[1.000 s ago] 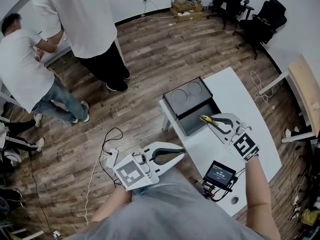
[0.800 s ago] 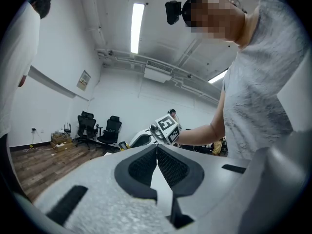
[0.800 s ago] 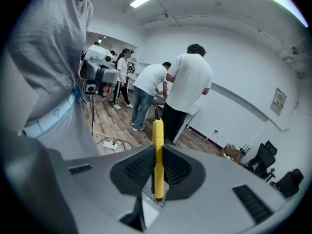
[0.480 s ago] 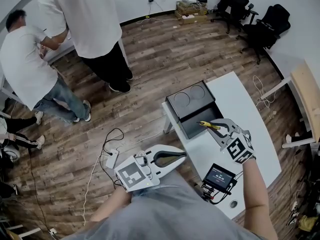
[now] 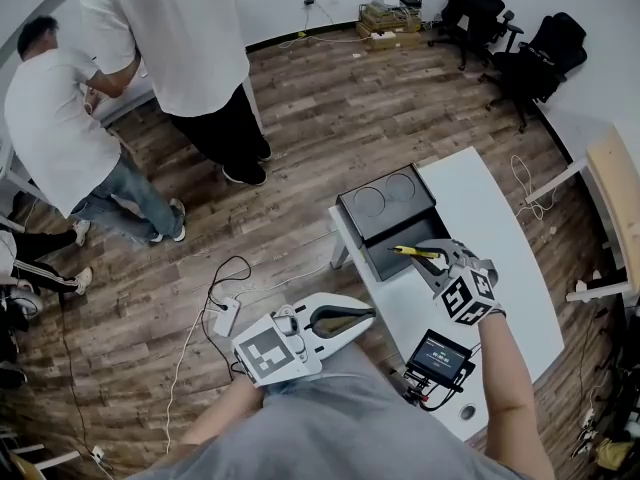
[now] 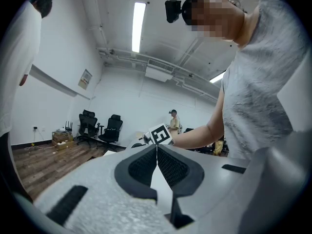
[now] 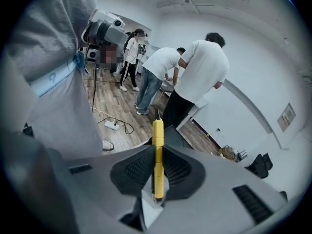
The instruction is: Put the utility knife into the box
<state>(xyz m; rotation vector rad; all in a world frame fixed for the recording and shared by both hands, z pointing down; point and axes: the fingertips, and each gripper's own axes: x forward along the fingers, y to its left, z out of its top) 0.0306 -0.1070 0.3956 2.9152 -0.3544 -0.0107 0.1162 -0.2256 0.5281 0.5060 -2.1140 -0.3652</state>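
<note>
A yellow utility knife (image 5: 416, 252) is clamped between the jaws of my right gripper (image 5: 428, 256), held level above the open dark box (image 5: 400, 251) on the white table (image 5: 490, 228). In the right gripper view the knife (image 7: 157, 155) stands upright between the pads, its dark tip pointing away from me. The box's lid (image 5: 385, 200), with two round recesses, lies open on the far side. My left gripper (image 5: 362, 316) is shut and empty, held off the table's near left corner; its pads (image 6: 146, 167) meet in the left gripper view.
A small screen on a mount (image 5: 438, 353) sits at the table's near edge. Two people (image 5: 170, 38) stand at a bench on the wooden floor to the left. A power strip with cables (image 5: 224, 316) lies on the floor. Office chairs (image 5: 530, 58) stand at the back right.
My right gripper has carried the knife left and toward me, from beside the box to above its open tray. The left gripper has barely shifted.
</note>
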